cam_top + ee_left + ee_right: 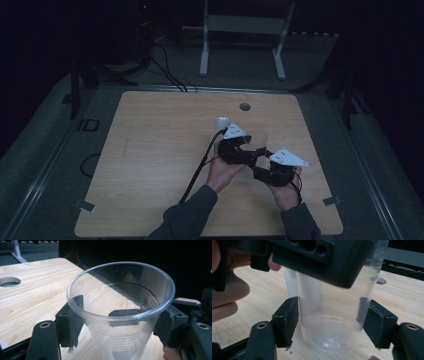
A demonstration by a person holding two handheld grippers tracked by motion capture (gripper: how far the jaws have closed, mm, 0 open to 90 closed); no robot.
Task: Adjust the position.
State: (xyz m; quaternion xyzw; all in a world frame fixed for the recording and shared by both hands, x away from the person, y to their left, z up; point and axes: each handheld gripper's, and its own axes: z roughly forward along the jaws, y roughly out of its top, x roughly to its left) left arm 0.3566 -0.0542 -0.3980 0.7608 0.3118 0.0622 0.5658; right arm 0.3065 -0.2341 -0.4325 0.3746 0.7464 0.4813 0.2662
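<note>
Inspection of the clear plastic cup (120, 315): it stands upright, mouth up, at mid-bench, right of centre on the wooden bench (150, 165), with its long axis vertical. Both tools have come to it from the person's near side and meet at the same object.

Left hand-held gripper (117, 325): in its own view the cup sits squarely between the two black jaws, just under the rolled rim. Both pads lie against the wall at opposite sides, jaws about half open, the gap taken up by the cup's width. Judged a grip on the upper part of the cup.

Right hand-held gripper (329, 325): in its own view it addresses the cup lower down, near the base. The jaws stand about half open. The left pad lies at the wall; the right pad appears at or just off the wall, and the transparent plastic makes contact hard to confirm. I cannot tell whether this one is pressing. The body of the left tool crosses the top of this view, directly above, so the two tools are stacked one over the other along the cup's axis.

In the high view the left hand-held gripper (235, 145) lies slightly farther up the bench than the right hand-held gripper (272, 170), the two nearly touching.

A second ribbed wall shows inside the cup in the right gripper view, which suggests nested cups; judged likely, not certain.
</note>
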